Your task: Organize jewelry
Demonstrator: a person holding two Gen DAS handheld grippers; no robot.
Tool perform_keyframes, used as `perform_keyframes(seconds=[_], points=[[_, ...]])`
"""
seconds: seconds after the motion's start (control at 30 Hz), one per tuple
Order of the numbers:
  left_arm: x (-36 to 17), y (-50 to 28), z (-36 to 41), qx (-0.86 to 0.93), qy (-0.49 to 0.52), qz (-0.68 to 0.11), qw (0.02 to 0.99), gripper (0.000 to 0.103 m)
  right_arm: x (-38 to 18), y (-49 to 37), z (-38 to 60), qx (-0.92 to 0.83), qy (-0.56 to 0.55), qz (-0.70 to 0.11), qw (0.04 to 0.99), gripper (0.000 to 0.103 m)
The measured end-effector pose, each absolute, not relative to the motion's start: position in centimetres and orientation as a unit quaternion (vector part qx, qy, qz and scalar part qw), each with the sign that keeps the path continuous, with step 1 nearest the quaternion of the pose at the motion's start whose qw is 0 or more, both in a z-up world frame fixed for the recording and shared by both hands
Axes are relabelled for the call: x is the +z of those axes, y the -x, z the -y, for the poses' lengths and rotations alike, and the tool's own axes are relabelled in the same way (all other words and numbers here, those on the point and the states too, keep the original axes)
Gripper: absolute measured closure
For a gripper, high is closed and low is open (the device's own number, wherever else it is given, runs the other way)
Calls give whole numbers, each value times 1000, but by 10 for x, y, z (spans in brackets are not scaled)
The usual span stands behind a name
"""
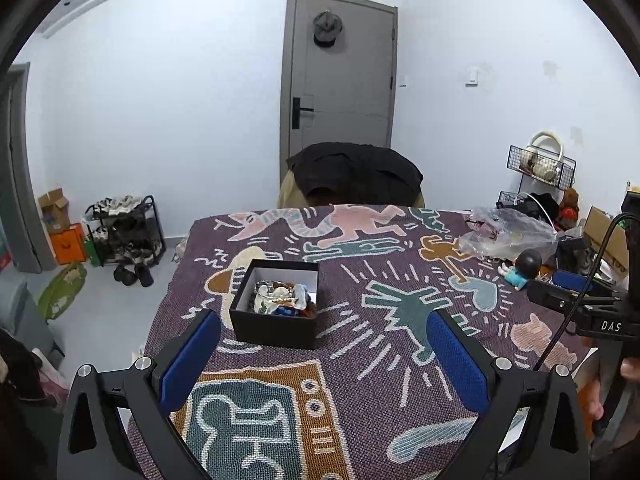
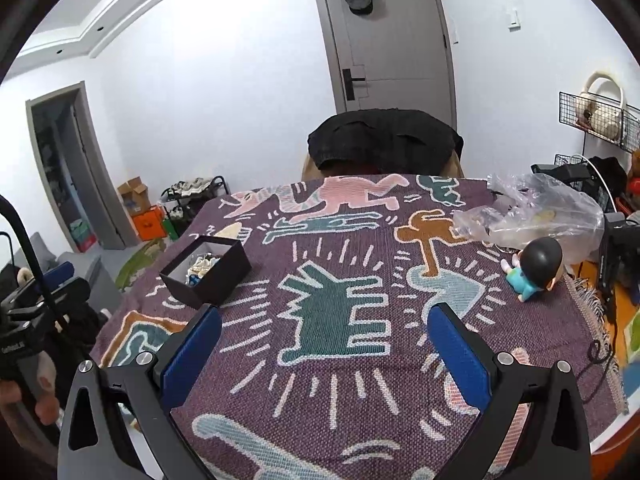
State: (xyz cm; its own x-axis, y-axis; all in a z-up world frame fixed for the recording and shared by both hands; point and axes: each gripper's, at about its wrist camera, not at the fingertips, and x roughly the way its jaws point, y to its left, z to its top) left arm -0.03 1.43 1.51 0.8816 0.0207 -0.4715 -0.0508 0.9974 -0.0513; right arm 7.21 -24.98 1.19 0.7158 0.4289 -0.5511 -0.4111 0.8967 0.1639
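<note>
Hovering side by side over the cloth (image 1: 360,380), both claws stand with jaws wide apart and nothing between the blue pads. The left gripper (image 1: 324,344) looks straight at the box (image 1: 276,322), a lidless black one sitting near it on the cloth, so the jewelry (image 1: 280,300) heaped inside is plain to see: pale, gold and blue pieces jumbled together. The right gripper (image 2: 324,340) hangs over bare cloth, with the box off to its left. A bag (image 2: 536,216) and a doll (image 2: 532,268) lie well apart, at the far right edge. No loose jewelry shows on the cloth; whether sorting is ahead or done, I can't say.
</note>
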Motion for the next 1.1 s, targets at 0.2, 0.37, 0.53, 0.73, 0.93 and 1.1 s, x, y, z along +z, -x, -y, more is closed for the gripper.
perform_keyframes(seconds=[0.2, 0.37, 0.53, 0.73, 0.93, 1.1], points=[[14, 1, -14, 18, 32, -242, 969, 0, 11, -72, 248, 228, -13, -303, 925, 0], [14, 1, -18, 19, 39, -241, 970, 0, 9, -72, 244, 226, -8, -305, 925, 0], [14, 1, -18, 19, 41, -242, 969, 0, 8, -71, 243, 225, -9, -307, 925, 0], [15, 1, -18, 20, 40, -242, 969, 0, 7, -71, 245, 224, -13, -309, 924, 0], [15, 1, -19, 21, 39, -240, 970, 0, 6, -73, 244, 226, -16, -313, 922, 0], [16, 0, -16, 16, 32, -240, 970, 0, 4, -74, 243, 226, -15, -317, 921, 0]])
